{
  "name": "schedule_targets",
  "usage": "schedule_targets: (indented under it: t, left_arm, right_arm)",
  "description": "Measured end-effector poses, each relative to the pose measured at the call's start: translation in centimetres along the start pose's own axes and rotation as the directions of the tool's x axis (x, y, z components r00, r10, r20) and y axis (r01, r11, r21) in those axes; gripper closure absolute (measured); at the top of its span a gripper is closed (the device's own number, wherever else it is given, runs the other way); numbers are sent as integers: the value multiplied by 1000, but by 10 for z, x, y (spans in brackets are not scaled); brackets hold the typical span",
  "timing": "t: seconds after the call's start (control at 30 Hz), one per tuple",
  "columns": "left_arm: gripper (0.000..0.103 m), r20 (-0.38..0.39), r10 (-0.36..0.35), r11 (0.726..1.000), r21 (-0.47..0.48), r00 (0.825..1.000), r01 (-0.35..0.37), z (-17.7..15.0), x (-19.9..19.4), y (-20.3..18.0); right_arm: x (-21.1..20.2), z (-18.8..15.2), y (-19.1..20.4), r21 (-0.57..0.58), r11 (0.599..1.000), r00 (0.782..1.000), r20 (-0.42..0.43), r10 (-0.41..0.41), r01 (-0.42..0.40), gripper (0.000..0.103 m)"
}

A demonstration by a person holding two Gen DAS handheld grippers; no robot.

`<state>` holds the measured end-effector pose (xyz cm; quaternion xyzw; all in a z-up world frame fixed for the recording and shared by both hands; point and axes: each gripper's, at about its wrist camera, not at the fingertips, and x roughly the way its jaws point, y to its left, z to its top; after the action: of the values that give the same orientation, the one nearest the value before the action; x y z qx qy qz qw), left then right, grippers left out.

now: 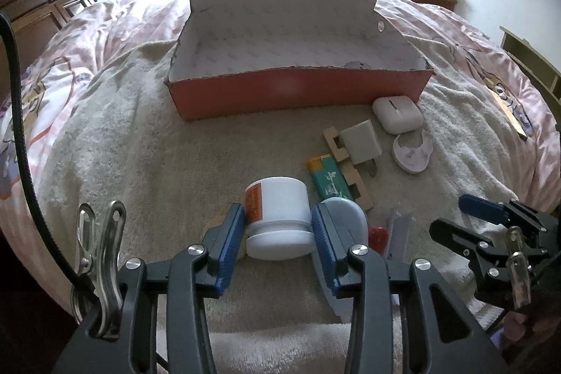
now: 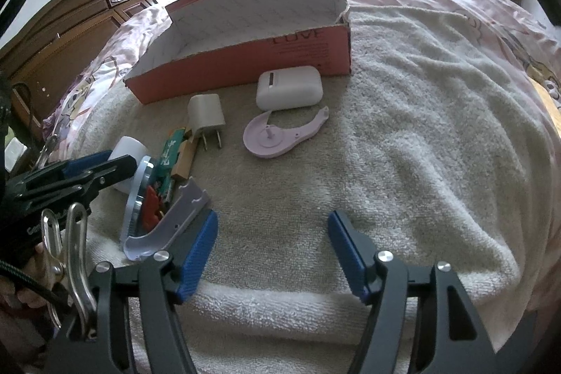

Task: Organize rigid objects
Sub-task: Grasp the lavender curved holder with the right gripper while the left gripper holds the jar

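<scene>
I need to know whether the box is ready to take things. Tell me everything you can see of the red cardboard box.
The red cardboard box is a long, shallow, open-topped carton, orange-red outside and white with a faint printed pattern inside. Its near wall has a ragged, torn top edge; the far side rises higher, like a flap. One end wall has a small round hole, and dark lettering marks the outside. It sits upright on the beige towel on the bed. Inside, only a small pale object by the near wall shows. The white case lies just in front.

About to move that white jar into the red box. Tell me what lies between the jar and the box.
Nothing visible does. The white jar sits between the left gripper's jaws, and only bare towel lies between it and the red box. The charger and green pack lie off to the right.
</scene>
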<state>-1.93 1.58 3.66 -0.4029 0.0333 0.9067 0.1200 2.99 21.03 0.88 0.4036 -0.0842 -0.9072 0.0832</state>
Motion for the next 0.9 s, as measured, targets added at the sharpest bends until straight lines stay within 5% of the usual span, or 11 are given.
schedule_targets:
  t: [0.9]
  left_arm:
    - [61, 6, -46, 998, -48, 999, 46, -4, 7, 12]
  right_arm:
    - [36, 53, 8, -78, 995, 998, 27, -63, 65, 28]
